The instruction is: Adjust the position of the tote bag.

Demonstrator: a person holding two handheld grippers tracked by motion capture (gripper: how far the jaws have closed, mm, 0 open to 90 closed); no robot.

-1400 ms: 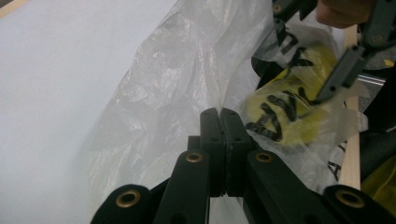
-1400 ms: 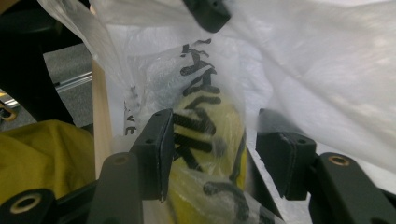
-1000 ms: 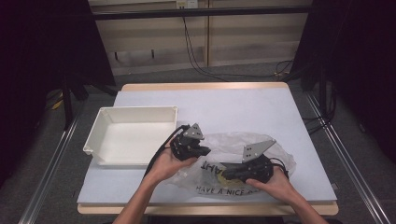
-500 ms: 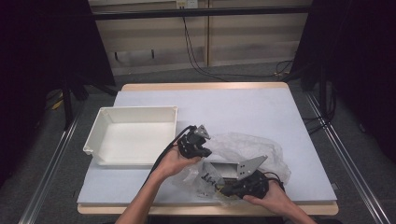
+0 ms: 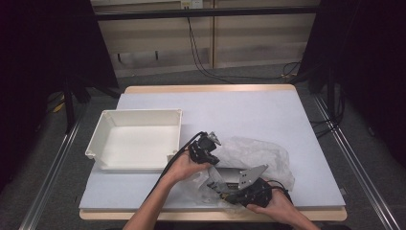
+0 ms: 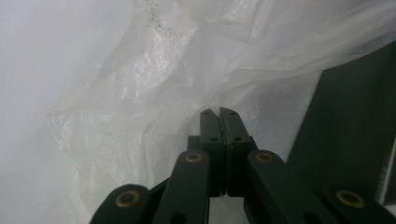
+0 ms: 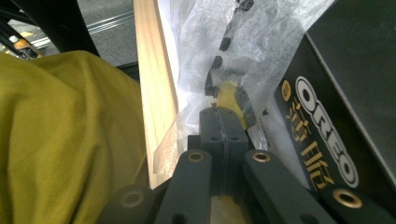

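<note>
Thin plastic bag (image 5: 253,155) lies crumpled at near right of counter (image 5: 249,115), dark Oreo box (image 7: 345,107) inside. Film looks light, soft, slippery, easy to tear; box looks stiff. Best hold judged at bunched edge, not smooth face. Left gripper (image 5: 205,147), jaws closed, pinches fold at bag's left side. Right gripper (image 5: 225,191), jaws closed, pinches printed film at near edge, beside box. White tray (image 5: 136,139) sits left, apart.
</note>
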